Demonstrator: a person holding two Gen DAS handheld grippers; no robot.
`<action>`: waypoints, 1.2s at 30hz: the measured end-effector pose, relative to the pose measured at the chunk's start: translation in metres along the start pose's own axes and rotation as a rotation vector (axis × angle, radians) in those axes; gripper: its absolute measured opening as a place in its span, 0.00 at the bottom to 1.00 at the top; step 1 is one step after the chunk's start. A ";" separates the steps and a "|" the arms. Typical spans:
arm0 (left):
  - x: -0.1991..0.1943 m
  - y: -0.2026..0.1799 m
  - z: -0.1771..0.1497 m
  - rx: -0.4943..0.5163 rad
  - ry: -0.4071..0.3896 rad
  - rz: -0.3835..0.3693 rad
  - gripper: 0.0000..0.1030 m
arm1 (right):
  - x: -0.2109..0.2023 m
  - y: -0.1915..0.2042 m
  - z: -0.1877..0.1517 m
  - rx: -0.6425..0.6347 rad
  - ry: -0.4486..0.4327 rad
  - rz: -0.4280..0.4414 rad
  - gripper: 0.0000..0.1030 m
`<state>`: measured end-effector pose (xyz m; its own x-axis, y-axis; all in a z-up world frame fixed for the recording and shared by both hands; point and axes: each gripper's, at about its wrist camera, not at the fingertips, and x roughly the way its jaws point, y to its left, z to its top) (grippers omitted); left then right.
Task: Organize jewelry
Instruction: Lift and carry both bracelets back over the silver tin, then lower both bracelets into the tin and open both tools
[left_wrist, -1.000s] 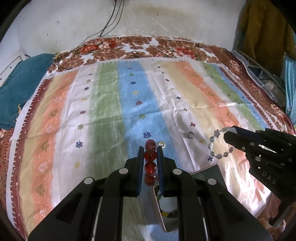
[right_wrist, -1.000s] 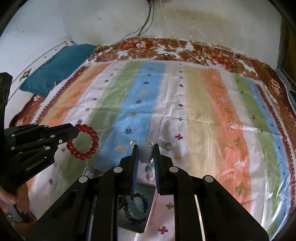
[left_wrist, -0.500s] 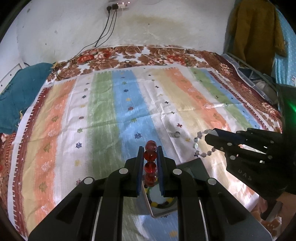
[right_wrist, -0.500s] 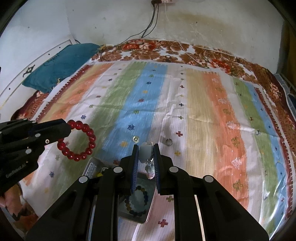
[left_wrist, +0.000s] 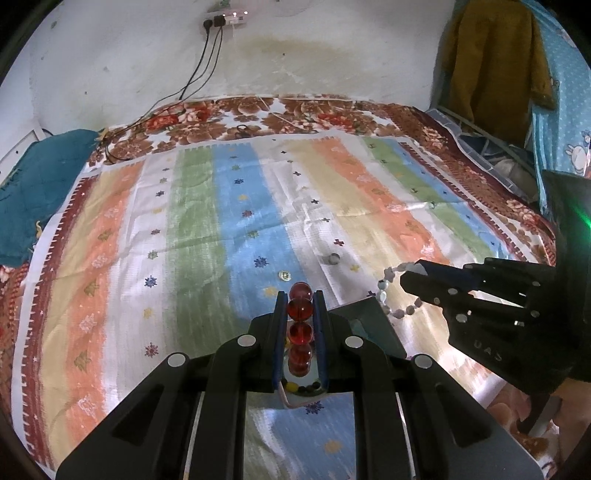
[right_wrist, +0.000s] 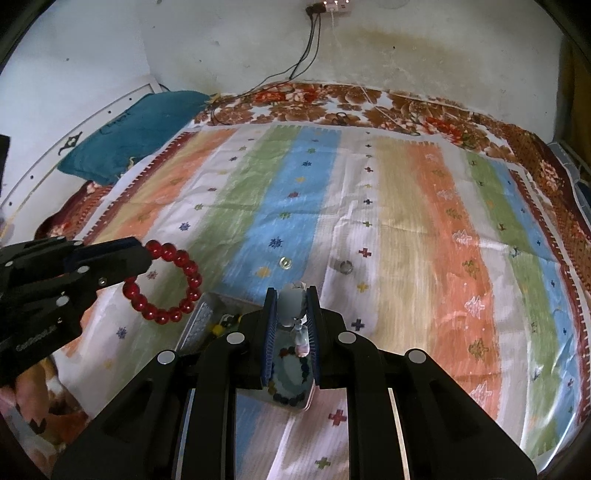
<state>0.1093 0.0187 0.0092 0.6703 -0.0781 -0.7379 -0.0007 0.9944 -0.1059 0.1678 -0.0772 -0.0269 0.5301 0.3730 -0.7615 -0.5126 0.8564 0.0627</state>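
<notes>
My left gripper (left_wrist: 300, 295) is shut on a red bead bracelet (left_wrist: 300, 309), which hangs as a ring from it in the right wrist view (right_wrist: 173, 291). My right gripper (right_wrist: 292, 295) is shut on a pale white bead bracelet (right_wrist: 291, 301), seen dangling from it in the left wrist view (left_wrist: 388, 295). Both are held above a small metal tin (right_wrist: 291, 384) on the striped cloth; a dark bead bracelet (right_wrist: 295, 397) lies inside. In the left wrist view the tin (left_wrist: 364, 314) sits under my fingers.
Two small rings lie on the cloth beyond the tin: a gold one (right_wrist: 285, 263) and a silver one (right_wrist: 346, 266). A teal cushion (right_wrist: 136, 129) lies at the far left. Cables (right_wrist: 306, 55) hang from a wall socket. Clothes hang at the right (left_wrist: 495, 55).
Both grippers have risen and drawn back with their bracelets still held. The bed looks farther, and the tin now sits more directly under both grippers.
</notes>
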 end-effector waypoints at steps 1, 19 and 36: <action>0.001 0.000 0.000 0.002 0.002 0.001 0.13 | -0.002 0.001 -0.001 -0.003 -0.003 -0.003 0.16; 0.006 0.005 -0.003 -0.026 0.020 -0.021 0.32 | 0.003 0.003 -0.007 0.015 0.040 0.087 0.27; 0.030 0.023 -0.001 -0.063 0.072 -0.038 0.48 | 0.019 -0.025 -0.003 0.049 0.069 0.033 0.47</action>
<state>0.1285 0.0389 -0.0159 0.6155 -0.1225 -0.7786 -0.0250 0.9843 -0.1746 0.1891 -0.0928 -0.0449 0.4648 0.3772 -0.8011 -0.4946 0.8610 0.1185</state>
